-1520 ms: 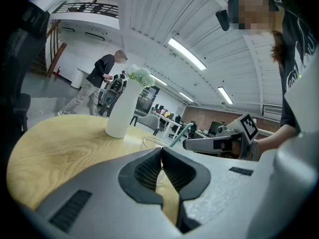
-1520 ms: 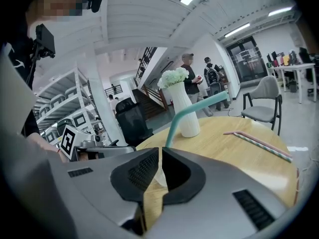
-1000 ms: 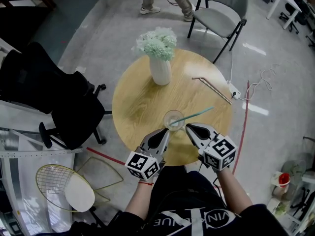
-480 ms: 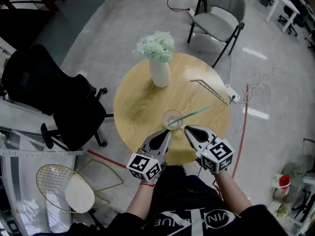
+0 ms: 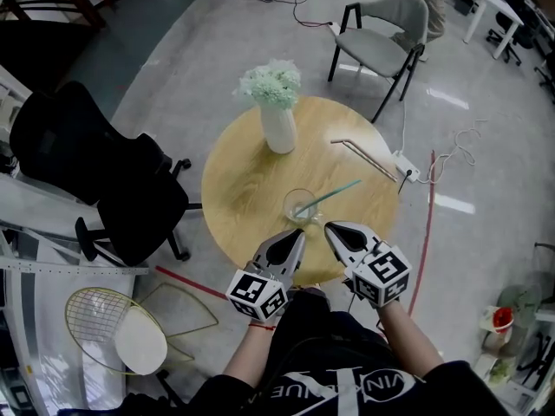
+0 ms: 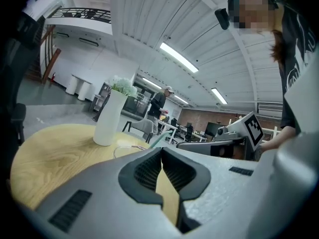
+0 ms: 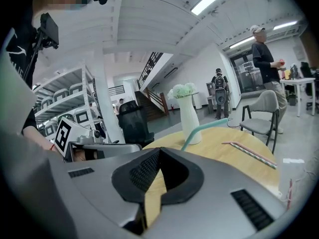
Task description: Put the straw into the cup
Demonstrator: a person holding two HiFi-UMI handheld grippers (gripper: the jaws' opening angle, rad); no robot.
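Left gripper [image 5: 298,233] jaws are pressing together on nothing; right gripper [image 5: 330,227] jaws are doing likewise. Both are hovering near the cup [image 5: 301,207], not touching it. Green straw [image 5: 330,196] is leaning rightward inside the cup. Cup is sitting on the table [image 5: 245,189], vase [image 5: 278,128] behind.

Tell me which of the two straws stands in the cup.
The teal straw, leaning in the glass cup; the pale bent straw lies flat on the table.
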